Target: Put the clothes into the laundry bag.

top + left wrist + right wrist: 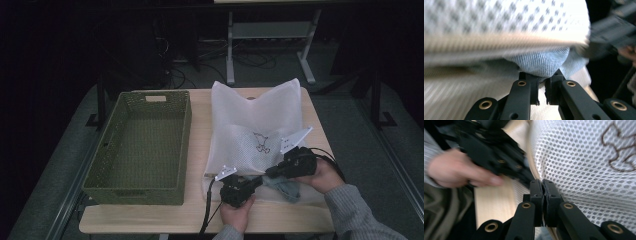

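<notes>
Right gripper (276,171) is sitting at the near right corner of the white mesh bag (260,130), its jaws pressed tight together, and in the right gripper view (543,185) they are pinching the bag's cream edge. Left gripper (256,183) is lying just beside it, at the bag's near edge, pointing toward the right gripper; its jaws are nearly closed with a slim gap between them, and in the left gripper view (542,78) the tips are meeting a blue-grey knitted cloth (541,62), though whether they are actually nipping it cannot be told.

That cloth (285,187) is poking out at the bag's near right corner, bunched and ribbed, tucked under the lifted mesh flap. The bag itself is lying flat on the wooden table (150,217), spreading from the far edge toward the person; it is see-through netting with a brown outline drawing (261,142) near its middle, and a second lighter layer is showing through. Well to the left of the bag, the green woven basket (107,150) is standing with nothing inside, its wall just beside the bag's left edge.
</notes>
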Demonstrator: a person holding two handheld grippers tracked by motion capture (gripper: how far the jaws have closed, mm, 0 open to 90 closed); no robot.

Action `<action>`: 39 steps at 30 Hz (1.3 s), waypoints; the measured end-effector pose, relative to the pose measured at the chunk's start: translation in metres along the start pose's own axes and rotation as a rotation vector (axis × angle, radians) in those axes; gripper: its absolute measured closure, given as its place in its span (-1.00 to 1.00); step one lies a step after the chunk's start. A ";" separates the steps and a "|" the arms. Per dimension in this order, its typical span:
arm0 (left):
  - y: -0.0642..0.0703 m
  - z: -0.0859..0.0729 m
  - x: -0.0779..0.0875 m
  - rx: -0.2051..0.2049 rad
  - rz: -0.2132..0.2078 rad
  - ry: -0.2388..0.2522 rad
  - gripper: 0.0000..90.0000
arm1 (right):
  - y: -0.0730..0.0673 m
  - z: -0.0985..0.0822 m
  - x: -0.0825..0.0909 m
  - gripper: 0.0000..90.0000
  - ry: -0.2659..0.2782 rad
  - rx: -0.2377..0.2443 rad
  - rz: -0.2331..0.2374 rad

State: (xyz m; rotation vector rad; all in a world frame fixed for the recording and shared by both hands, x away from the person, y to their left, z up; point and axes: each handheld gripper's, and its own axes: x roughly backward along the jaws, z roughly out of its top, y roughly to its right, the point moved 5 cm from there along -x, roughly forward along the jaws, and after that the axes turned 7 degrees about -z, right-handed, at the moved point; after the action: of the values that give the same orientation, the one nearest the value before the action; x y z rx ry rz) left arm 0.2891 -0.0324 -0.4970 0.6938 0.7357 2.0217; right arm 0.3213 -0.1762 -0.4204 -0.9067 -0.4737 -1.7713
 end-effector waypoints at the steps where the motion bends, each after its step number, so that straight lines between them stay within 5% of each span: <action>1: 0.002 0.003 -0.001 0.005 -0.011 0.028 0.84 | -0.003 0.003 0.005 0.93 0.017 0.005 0.002; 5: -0.002 0.002 -0.006 -0.002 0.011 0.028 0.80 | -0.007 0.007 0.014 0.93 0.043 0.014 -0.015; 10: -0.006 -0.012 0.001 -0.007 0.042 -0.062 0.45 | 0.008 -0.014 -0.020 0.93 -0.064 -0.040 -0.022; 13: 0.001 -0.019 0.013 -0.024 0.035 -0.100 0.22 | 0.009 -0.013 -0.026 0.93 -0.080 -0.032 -0.019; 19: 0.013 -0.028 0.014 -0.027 0.000 -0.178 0.10 | 0.009 -0.006 -0.022 0.93 -0.090 -0.023 -0.033; 23: 0.004 -0.027 0.000 0.022 0.016 -0.194 0.03 | 0.009 -0.006 -0.023 0.92 -0.092 -0.025 -0.032; 25: -0.003 -0.024 -0.006 0.065 0.021 -0.169 0.11 | 0.009 -0.007 -0.025 0.93 -0.088 -0.028 -0.028; 29: -0.008 -0.015 -0.009 0.059 0.033 -0.119 0.76 | 0.007 -0.009 -0.024 0.93 -0.068 -0.037 -0.013; 31: -0.005 -0.011 -0.008 0.039 0.035 -0.100 0.81 | 0.005 -0.009 -0.021 0.93 -0.060 -0.031 -0.007; 37: -0.003 -0.003 -0.007 0.060 0.013 -0.028 0.81 | -0.009 0.004 0.005 0.93 -0.017 0.034 -0.027; 39: -0.004 -0.005 -0.007 0.046 0.020 -0.040 0.81 | -0.009 0.002 0.007 0.93 -0.016 0.027 -0.035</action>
State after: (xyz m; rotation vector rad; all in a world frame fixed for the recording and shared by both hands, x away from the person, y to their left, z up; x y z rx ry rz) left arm 0.2913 -0.0380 -0.5041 0.7680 0.7565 2.0089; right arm 0.3126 -0.1753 -0.4127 -0.8997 -0.5252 -1.7863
